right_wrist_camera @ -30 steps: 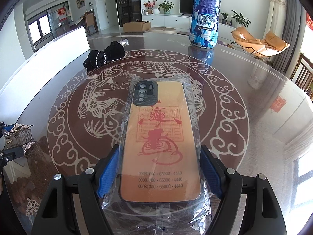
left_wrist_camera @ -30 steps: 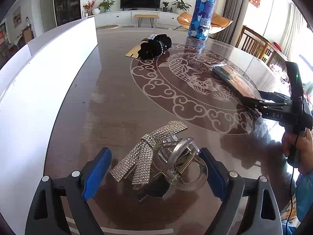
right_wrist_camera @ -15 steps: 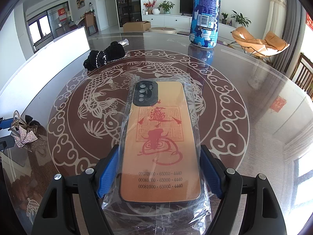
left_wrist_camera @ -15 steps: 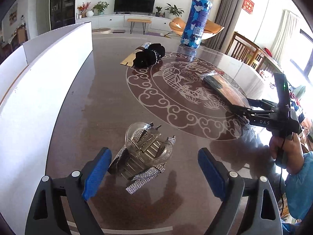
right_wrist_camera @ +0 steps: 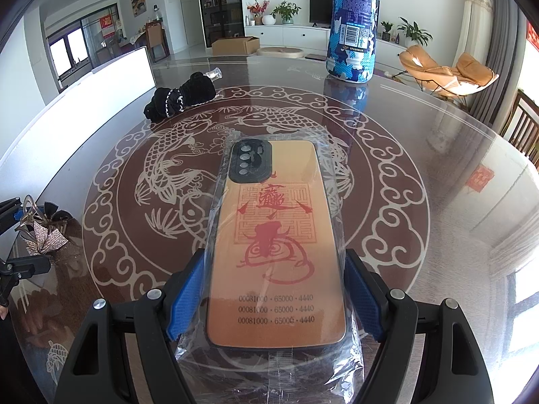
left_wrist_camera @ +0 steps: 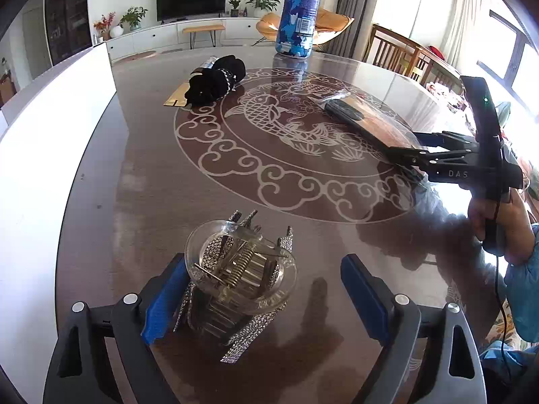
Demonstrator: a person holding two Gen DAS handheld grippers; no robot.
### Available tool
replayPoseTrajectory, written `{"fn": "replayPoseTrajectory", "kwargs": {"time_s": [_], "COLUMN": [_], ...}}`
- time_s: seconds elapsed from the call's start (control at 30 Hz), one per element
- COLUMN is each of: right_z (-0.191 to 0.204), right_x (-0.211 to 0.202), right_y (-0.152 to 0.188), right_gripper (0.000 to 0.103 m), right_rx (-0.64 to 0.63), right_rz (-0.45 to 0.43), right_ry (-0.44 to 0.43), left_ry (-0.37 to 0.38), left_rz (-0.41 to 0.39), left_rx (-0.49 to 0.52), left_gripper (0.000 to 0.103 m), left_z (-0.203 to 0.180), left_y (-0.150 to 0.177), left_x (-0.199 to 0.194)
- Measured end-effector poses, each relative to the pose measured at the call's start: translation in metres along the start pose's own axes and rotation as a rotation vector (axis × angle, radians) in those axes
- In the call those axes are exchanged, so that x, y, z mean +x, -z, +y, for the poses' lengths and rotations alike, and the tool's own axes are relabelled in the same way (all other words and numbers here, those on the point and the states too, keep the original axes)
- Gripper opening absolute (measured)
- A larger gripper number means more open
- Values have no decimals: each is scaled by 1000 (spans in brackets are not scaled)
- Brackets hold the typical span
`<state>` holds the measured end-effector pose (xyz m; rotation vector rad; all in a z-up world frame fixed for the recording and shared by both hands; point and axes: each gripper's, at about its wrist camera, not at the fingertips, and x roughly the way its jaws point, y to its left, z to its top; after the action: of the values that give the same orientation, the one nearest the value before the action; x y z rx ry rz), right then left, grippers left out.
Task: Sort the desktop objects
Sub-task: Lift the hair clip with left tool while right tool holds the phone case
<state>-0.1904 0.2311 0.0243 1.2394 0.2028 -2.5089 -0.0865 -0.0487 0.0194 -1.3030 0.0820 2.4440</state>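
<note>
The dark round table [left_wrist_camera: 141, 175], with a pale fish pattern under its glossy top, stands in a bright living room.

Nearest in the left wrist view, the left gripper [left_wrist_camera: 262, 286] has its fingers spread wide. A clear hair claw clip [left_wrist_camera: 241, 271] with a rhinestone bow lies between them on the table, close against the left blue pad; the right pad is well apart from it. The clip lies on its side, so the metal spring shows, and the glittering ribbon ends stick out below it.

The right gripper [right_wrist_camera: 274, 294] has its fingers on both sides of an orange phone case [right_wrist_camera: 276, 245] in a thin plastic bag. The pads seem to press the bag at the case's edges, but I cannot tell if the grip is already firm. The case lies flat, with a red seal print and a black camera block at the far end.

I judge that both objects are at the grasping step. Next, the left fingers need to close on the clip; its curved, slippery shape may let it slide.

Farther away lie a black scrunchie [left_wrist_camera: 215, 79] and a tall blue camouflage bottle [right_wrist_camera: 353, 23].
</note>
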Motion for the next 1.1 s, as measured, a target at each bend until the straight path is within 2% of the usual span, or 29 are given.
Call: {"fn": "replayPoseTrajectory", "kwargs": {"time_s": [0.13,0.2,0.3,0.53,0.57,0.63,0.77,1.1], "right_z": [-1,-1,-1,-1,-1,-1,-1,0], "right_x": [0,0,-1,0,0,0,0,0], "right_y": [0,0,0,0,0,0,0,0], "right_gripper": [79,79,79,79,79,79,79,79], "right_rx": [4,5,5,5,5,5,6,0], "right_rz": [-1,-2,-2,-2,-2,-2,-2,1], "right_ry": [-6,-8,-8,-7,-7,-8,-8,1], "left_ry": [75,79,42,-73,-103,-166,-193,-209], "left_rz": [13,10,11,25,26,39,27,11], "left_rx": [64,85,79,-21,-21,-8,-70,-88], "left_gripper": [90,90,90,91,92,101,103,103], "left_z": [-19,-26,-26,-25,-29,-37,-39,-41], "left_y": [7,9,8,5,4,2,0,2], "left_x": [-5,-8,-7,7,10,17,21,19]}}
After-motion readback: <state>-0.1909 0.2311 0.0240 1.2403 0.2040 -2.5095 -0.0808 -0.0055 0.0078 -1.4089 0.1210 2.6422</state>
